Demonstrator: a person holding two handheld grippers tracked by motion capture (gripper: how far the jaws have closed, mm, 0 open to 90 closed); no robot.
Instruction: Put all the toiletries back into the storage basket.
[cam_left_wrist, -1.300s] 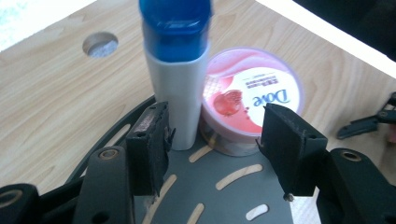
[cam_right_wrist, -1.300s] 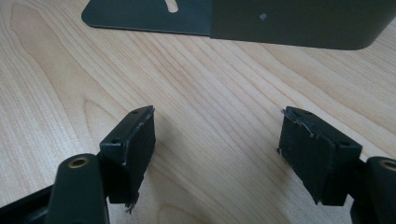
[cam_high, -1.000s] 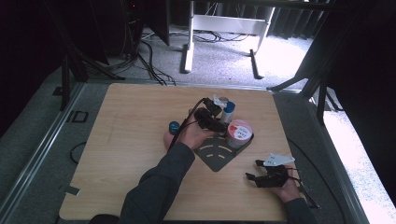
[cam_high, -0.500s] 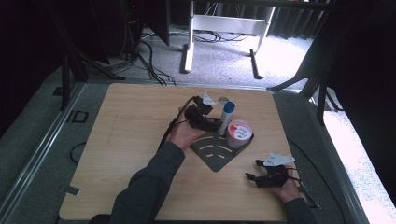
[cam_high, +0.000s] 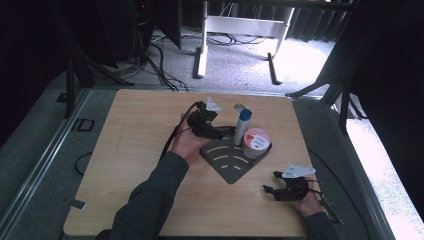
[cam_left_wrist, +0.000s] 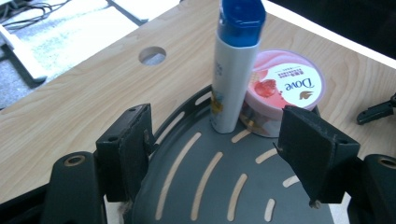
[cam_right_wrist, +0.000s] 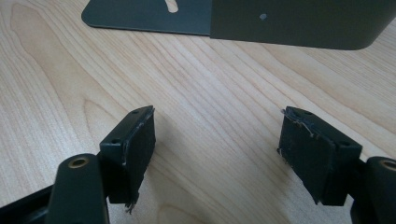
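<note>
A white bottle with a blue cap (cam_high: 242, 127) (cam_left_wrist: 233, 70) stands upright on a dark slotted corner rack (cam_high: 227, 162) (cam_left_wrist: 210, 182). A pink Dove tub (cam_high: 257, 141) (cam_left_wrist: 285, 91) sits right beside it on the rack. My left gripper (cam_high: 218, 131) (cam_left_wrist: 224, 154) is just left of the bottle and apart from it. It is open; its jaws have just been opening, with nothing between them. My right gripper (cam_high: 270, 182) (cam_right_wrist: 219, 154) rests open on the wood at the front right, near the rack's wall (cam_right_wrist: 299, 23).
The wooden table (cam_high: 130, 150) has a round hole (cam_high: 239, 106) (cam_left_wrist: 152, 55) behind the bottle. A jaw of the right gripper (cam_left_wrist: 376, 112) shows far right in the left gripper view. Cables and a white stand's legs (cam_high: 200, 65) lie on the floor beyond the table.
The left gripper has drawn back to the left, away from the bottle, which stays standing on the rack. The right gripper has not moved.
</note>
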